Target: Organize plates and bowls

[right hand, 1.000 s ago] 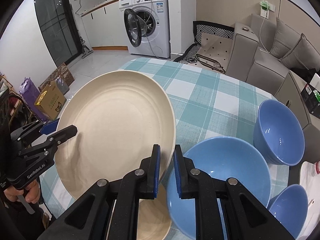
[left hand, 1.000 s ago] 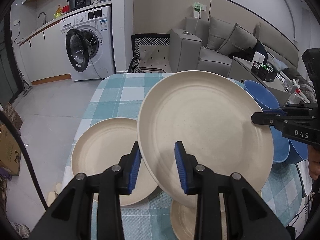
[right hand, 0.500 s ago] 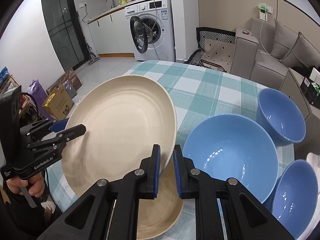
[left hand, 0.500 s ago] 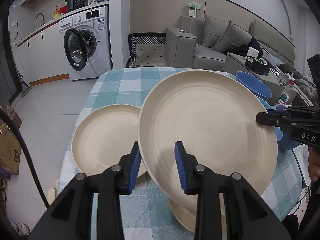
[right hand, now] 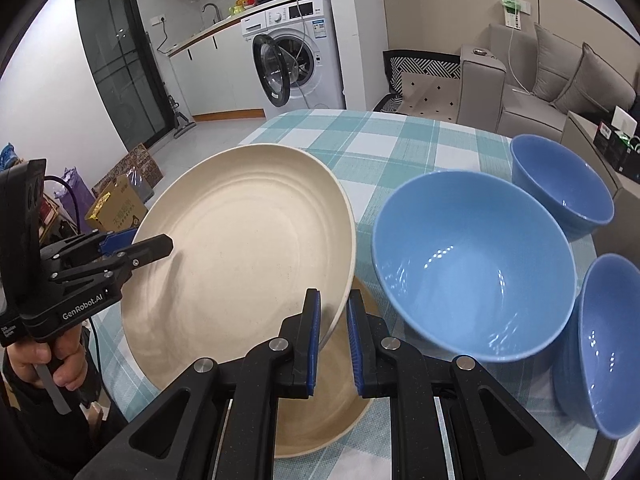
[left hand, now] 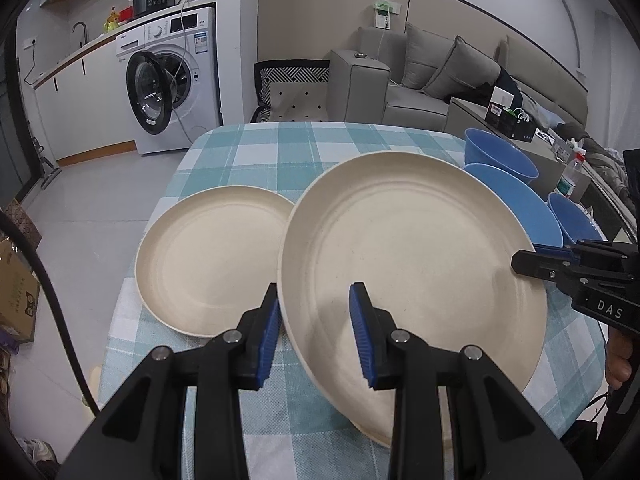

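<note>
A large cream plate (left hand: 412, 268) (right hand: 244, 248) is held tilted above the checked table by both grippers. My left gripper (left hand: 314, 328) straddles its near-left rim, jaws wide apart; from the right wrist view (right hand: 136, 246) they look closed on the rim. My right gripper (right hand: 332, 336) is shut on the plate's opposite rim, also seen in the left wrist view (left hand: 532, 256). A second cream plate (left hand: 212, 264) lies on the table to the left. A third cream plate (right hand: 320, 400) lies under the held one. Three blue bowls (right hand: 476, 268) (right hand: 560, 188) (right hand: 604, 344) stand to the right.
The table has a teal checked cloth (left hand: 304, 148). A washing machine with its door open (left hand: 172, 80) and a grey sofa (left hand: 432, 84) stand beyond the table. Cardboard boxes (right hand: 120, 204) lie on the floor to the left.
Both grippers have pulled back and up with the large plate. More of the table, the left plate and all three bowls now show.
</note>
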`<state>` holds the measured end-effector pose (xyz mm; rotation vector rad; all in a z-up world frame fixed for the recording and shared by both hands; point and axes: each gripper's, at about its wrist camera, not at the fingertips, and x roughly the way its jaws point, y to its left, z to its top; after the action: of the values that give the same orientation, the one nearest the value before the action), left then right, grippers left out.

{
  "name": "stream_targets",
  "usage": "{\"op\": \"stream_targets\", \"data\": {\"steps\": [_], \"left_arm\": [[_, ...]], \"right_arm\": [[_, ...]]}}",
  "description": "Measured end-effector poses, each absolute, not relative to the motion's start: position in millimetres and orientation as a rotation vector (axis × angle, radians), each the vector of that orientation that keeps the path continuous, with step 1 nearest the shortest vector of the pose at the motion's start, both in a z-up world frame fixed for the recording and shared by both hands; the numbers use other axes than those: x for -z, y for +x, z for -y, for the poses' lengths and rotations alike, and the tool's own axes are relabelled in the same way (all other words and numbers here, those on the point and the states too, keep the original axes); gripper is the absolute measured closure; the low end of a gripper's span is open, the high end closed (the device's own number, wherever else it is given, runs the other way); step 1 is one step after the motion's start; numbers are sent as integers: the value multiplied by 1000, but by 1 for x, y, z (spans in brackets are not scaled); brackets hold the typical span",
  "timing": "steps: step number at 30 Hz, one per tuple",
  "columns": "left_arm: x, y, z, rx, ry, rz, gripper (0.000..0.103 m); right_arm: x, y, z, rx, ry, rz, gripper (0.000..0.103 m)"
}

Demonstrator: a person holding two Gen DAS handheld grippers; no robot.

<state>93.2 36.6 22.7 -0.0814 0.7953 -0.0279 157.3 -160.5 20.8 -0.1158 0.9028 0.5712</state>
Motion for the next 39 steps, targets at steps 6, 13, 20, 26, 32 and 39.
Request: {"op": "stream_targets", "data": {"steps": [6, 13, 20, 26, 32, 39], "left_arm": [[-13, 91, -29, 46, -73, -818, 71], [-7, 90, -22, 48, -43, -834, 71], [0, 91, -15, 42, -11, -864, 71], [4, 90, -9, 50, 12, -877, 71], [7, 90, -7, 50, 27, -892, 71], [14, 93, -1, 55, 55, -921, 70]], "right_arm": [[-15, 148, 169, -549, -108, -899, 89], [-11, 145, 175, -547, -84, -910, 89], [-1, 136, 181, -548, -75, -919, 88], [4, 137, 184, -542, -76, -939, 88], [9, 136, 184, -542, -91, -958, 88], [15, 138, 184, -533, -109, -983, 87]]}}
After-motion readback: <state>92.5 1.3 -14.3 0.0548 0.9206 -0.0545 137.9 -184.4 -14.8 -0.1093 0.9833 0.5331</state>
